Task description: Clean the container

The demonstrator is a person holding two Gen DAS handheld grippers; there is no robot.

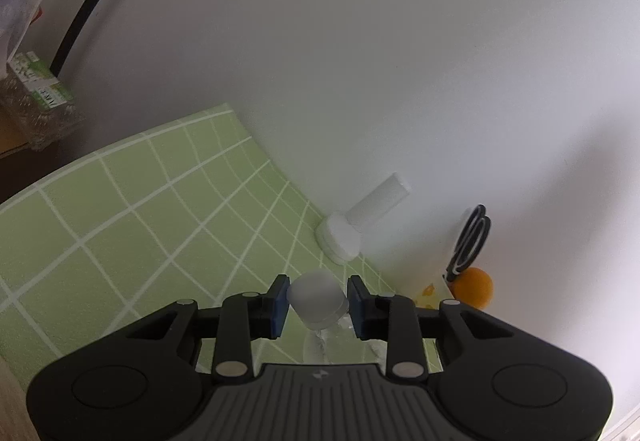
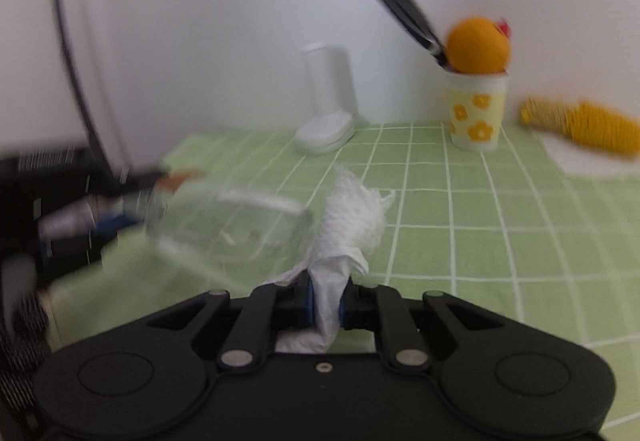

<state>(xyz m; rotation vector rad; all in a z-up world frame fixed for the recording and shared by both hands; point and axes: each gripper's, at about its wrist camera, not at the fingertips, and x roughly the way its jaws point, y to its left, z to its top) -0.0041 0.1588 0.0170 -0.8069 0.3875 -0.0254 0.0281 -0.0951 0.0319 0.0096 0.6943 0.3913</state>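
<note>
Left gripper (image 1: pixel 318 307) clamped on frosted knob (image 1: pixel 316 301) of clear container (image 2: pixel 228 229); container held tilted above green checked cloth (image 2: pixel 460 221), near its left edge. Right gripper (image 2: pixel 326 301) clamped on crumpled paper towel (image 2: pixel 352 225), towel touching container rim. Judgement: container light, rigid, slippery, possibly breakable; knob grip narrow, may swivel under wiping pressure. Towel soft, compressible. Flowered cup (image 2: pixel 476 113) and white stand (image 2: pixel 328 101) at far edge.
</note>
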